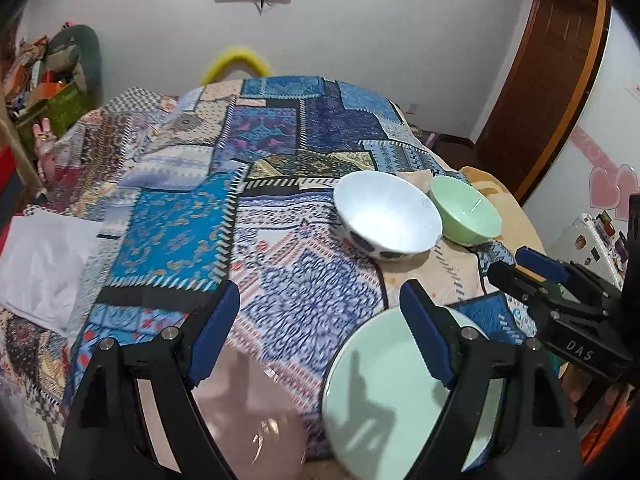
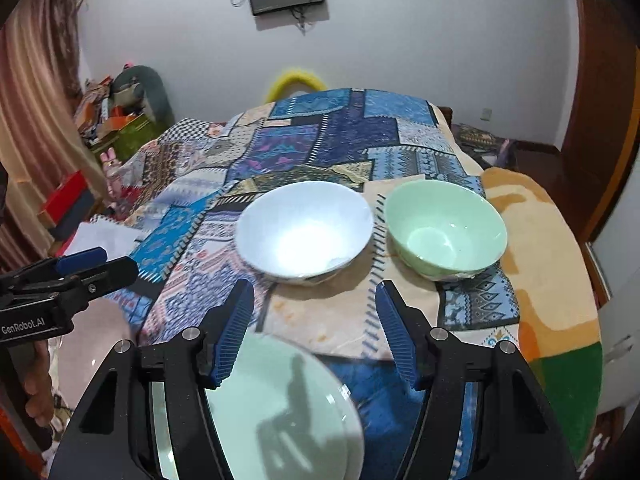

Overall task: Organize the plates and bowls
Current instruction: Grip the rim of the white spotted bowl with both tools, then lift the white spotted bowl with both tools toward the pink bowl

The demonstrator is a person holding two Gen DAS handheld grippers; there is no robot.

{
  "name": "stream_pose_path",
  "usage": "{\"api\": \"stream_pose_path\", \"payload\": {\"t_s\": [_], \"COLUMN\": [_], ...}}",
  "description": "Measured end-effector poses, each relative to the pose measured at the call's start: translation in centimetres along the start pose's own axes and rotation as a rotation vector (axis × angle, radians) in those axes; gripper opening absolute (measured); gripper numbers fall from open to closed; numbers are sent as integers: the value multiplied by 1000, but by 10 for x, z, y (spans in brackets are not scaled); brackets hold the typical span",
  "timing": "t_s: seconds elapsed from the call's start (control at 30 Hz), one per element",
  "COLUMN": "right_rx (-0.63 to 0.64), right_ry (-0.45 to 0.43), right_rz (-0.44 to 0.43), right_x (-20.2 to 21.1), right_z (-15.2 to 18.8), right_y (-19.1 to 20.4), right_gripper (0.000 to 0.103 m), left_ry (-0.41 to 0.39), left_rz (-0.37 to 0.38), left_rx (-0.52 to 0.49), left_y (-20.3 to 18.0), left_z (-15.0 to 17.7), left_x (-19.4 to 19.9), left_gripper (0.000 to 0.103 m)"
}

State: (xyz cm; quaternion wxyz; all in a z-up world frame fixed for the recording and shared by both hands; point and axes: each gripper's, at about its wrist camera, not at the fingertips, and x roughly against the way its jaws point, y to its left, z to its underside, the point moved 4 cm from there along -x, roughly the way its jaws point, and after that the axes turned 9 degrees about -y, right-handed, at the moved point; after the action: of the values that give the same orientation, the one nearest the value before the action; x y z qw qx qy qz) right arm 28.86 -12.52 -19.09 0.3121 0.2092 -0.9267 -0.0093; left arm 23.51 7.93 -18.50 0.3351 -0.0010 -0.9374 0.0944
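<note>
A white bowl [image 1: 386, 216] [image 2: 304, 230] and a smaller green bowl [image 1: 466, 210] [image 2: 446, 228] stand side by side on the patchwork cloth. A pale green plate [image 1: 396, 392] [image 2: 280, 412] lies near the front edge, with a pink plate [image 1: 248, 412] [image 2: 94, 344] to its left. My left gripper [image 1: 320, 336] is open and empty above the gap between the two plates. My right gripper [image 2: 316, 332] is open and empty above the green plate's far edge, short of the bowls. It also shows in the left wrist view [image 1: 524, 266].
The patchwork cloth [image 1: 256, 184] covers a round table with an orange blanket [image 2: 532, 240] at its right edge. A white folded cloth [image 1: 44, 268] lies at the left. Cluttered boxes [image 2: 116, 120] stand by the far wall.
</note>
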Motion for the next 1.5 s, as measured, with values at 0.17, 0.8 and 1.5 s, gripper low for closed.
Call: {"api": "stream_pose_path", "payload": {"t_s": [0.17,0.8,1.5], "right_rx": [-34,-65,-73], "right_ry": [31,148,171], "right_rz": [-7,-35,-53], "right_x": [-27,-88,-75], "right_z": [-5,2,1], "right_y": [-13,-20,-17], "right_gripper": [59,36,24], "left_ry": [44,206,259], "left_rz": [18,13,49], "left_rx": [3,-73,-72], "left_y": [-5,-21,-31], "left_z": [-13,-24,-15], "left_x": [-41,-158,-175], "left_gripper": [82,55,19]}}
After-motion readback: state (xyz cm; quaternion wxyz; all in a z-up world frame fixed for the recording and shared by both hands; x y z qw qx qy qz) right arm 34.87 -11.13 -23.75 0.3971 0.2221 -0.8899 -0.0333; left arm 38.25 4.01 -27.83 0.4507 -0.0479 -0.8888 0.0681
